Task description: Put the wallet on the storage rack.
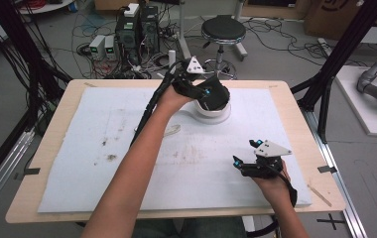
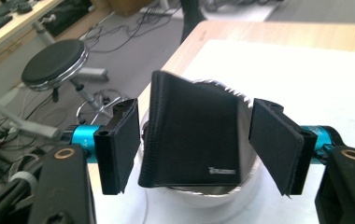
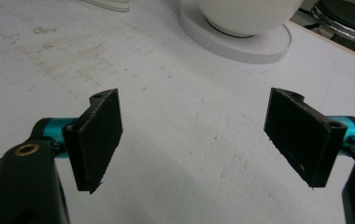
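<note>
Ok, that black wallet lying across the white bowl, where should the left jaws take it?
Probably by its two side edges, coming from above. The black folded wallet rests tilted across the rim of the white round bowl, clear of the table, and the left gripper already has its jaws open either side of it.

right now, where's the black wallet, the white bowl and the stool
black wallet [image 2: 189, 133]: left gripper view, its front face.
white bowl [image 3: 248, 14]: right gripper view, its rounded outer wall.
stool [image 1: 223, 29]: high view, its round black seat.
</note>
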